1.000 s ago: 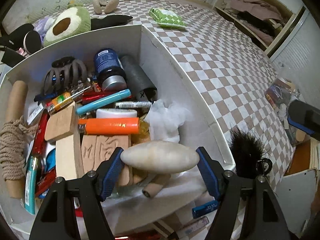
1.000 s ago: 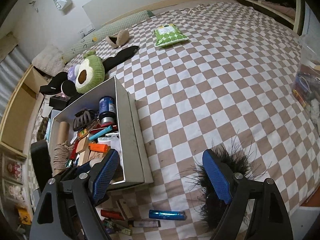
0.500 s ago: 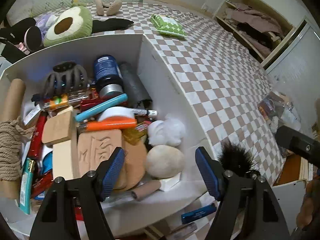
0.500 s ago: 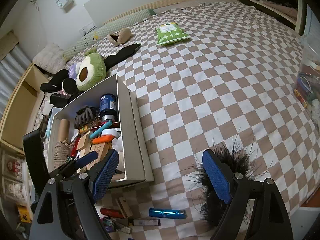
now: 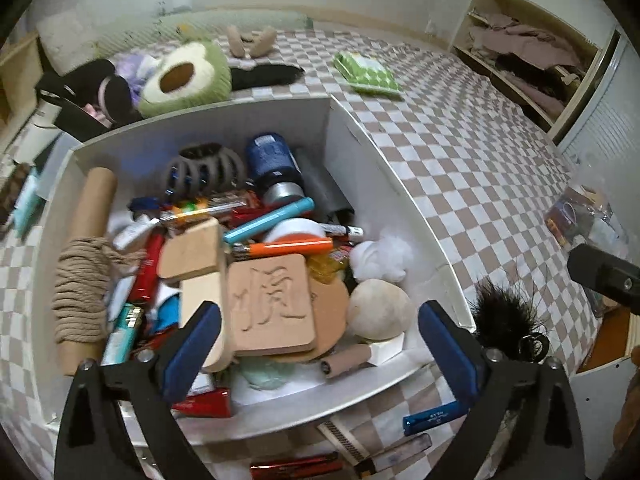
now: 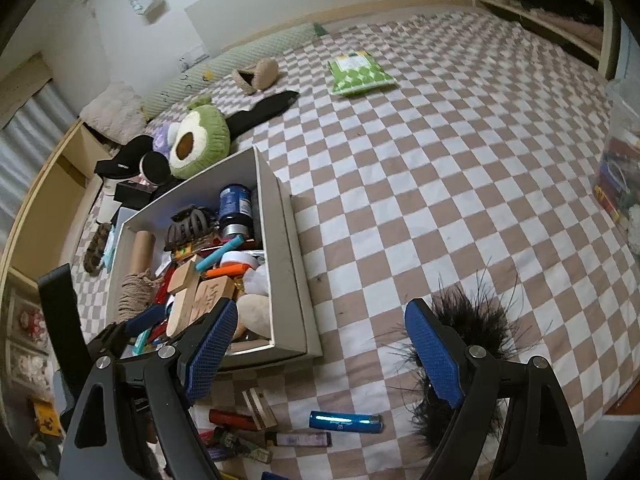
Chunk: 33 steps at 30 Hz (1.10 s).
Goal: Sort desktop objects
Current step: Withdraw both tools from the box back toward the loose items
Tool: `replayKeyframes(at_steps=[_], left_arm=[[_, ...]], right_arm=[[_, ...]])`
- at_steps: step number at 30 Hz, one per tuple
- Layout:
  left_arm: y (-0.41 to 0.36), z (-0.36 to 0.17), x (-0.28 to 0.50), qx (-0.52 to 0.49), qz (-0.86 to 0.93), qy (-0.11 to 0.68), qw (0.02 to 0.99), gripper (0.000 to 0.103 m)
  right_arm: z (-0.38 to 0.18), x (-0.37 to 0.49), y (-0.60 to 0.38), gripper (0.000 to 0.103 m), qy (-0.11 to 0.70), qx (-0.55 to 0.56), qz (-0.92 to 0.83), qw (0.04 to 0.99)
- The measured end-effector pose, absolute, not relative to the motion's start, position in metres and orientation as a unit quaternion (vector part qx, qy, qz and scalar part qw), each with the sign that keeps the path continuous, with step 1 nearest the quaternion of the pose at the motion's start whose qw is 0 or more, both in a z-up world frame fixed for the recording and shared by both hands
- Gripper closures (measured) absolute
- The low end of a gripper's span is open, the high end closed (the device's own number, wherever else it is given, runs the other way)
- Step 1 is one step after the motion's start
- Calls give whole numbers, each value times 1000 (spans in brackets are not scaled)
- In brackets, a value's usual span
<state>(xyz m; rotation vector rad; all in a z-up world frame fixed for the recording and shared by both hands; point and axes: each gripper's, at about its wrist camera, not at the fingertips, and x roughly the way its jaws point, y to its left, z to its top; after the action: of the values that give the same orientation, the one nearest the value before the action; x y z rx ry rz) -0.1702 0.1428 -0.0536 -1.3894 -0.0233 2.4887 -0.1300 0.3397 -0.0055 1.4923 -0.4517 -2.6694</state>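
Note:
A white box [image 5: 404, 208] [image 6: 282, 240] on the checkered bed holds many small items. A beige egg-shaped object [image 5: 378, 308] [image 6: 256, 312] lies at its near right corner, beside a carved wooden tile [image 5: 270, 302]. My left gripper [image 5: 320, 352] is open and empty above the box's near edge. My right gripper [image 6: 320, 356] is open and empty over the bed, right of the box. A black feathery tuft [image 6: 468, 328] [image 5: 504, 316] lies by its right finger. A blue tube [image 6: 346, 421] [image 5: 434, 417] and other small items lie in front of the box.
An avocado plush [image 6: 200, 140], black items and a green packet [image 6: 358, 72] lie farther back on the bed. A clear bag of items [image 6: 620, 176] sits at the right edge. Shelves with clothes [image 5: 532, 60] stand at the far right.
My left gripper let go of the beige egg-shaped object, which dropped into the box's near right corner. The left gripper then drew back and up. The right gripper barely moved.

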Motion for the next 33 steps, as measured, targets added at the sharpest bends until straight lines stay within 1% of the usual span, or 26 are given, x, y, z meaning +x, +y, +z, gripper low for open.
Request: replayKeyframes(at_steps=[1,2,3,11,33], left_arm=[[141,-51,-168,-477,868,-5,141,1],[139,-48,-166,-472,871,-1,136,1],[136,-45,-164,-468,874,2,131,1],[114,-26,-147,-454,885,18,101,1],[60,6,-99,-421,904,4,75,1]], right_arm=[[-4,-128,338,7,-141,477,-867,24],[-3,-127,336,1,-136,472,-871,23],[-1,-124,333,0,-128,462,-877,25],[12,-111,312,0,-76,426,-901,28],[8,-97,269,0,-66,416,-905,51]])
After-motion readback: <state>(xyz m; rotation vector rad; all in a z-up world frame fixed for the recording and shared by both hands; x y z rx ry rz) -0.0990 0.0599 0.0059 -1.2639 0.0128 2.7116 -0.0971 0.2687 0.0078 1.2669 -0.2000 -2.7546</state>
